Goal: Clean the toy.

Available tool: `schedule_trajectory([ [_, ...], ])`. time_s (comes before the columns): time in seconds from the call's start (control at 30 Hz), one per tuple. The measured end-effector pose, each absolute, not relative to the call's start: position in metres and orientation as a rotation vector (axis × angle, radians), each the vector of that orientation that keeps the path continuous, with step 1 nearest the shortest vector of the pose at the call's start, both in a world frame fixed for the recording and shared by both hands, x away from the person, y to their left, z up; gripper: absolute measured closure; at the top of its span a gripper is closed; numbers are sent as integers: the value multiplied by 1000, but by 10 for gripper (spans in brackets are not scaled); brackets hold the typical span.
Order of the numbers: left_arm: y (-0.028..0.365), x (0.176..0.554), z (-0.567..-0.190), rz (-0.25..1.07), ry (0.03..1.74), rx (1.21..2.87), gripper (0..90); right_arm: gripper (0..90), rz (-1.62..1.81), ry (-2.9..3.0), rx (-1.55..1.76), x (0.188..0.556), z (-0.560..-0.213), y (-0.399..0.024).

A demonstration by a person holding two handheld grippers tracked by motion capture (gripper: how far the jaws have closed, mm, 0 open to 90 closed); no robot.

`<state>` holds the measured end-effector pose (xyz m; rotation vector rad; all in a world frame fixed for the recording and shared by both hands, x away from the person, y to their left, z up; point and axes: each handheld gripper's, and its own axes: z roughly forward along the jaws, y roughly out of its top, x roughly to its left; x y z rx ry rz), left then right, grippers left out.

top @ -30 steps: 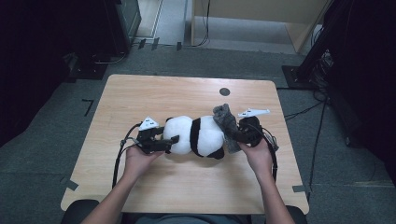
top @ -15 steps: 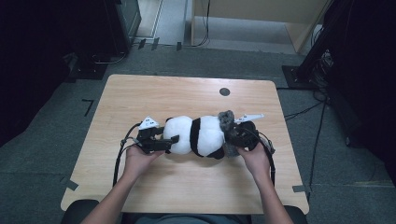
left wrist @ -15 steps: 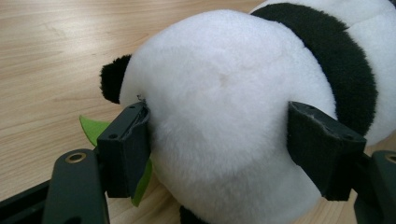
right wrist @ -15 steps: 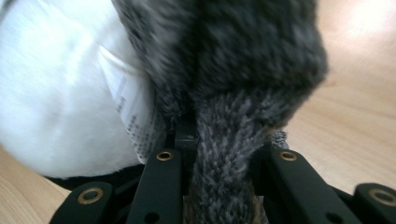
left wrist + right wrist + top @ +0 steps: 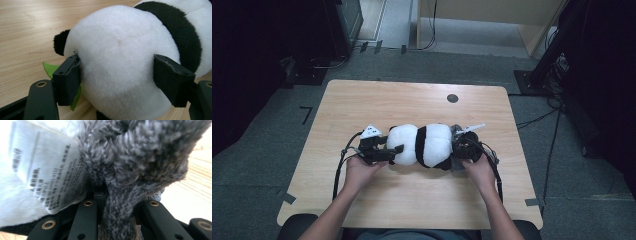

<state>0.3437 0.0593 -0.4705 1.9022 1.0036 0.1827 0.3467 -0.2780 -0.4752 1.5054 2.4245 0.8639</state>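
Lying across the worktop (image 5: pixel 412 102), the plush panda (image 5: pixel 422 145) has its head clamped between the left gripper (image 5: pixel 393 151) jaws. Right gripper (image 5: pixel 460 145) jaws pinch grey knit fabric (image 5: pixel 130 165) at its far end; thin fabric may slip free under tension.
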Motion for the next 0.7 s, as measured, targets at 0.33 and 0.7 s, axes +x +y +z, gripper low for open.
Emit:
schedule_trajectory([
  [0.33,60,343,-470,185,998,1904,255,739,831,2420,1511,352,-478,-284],
  [0.7,60,342,-468,180,998,1904,294,741,990,2239,1512,341,-443,-313],
])
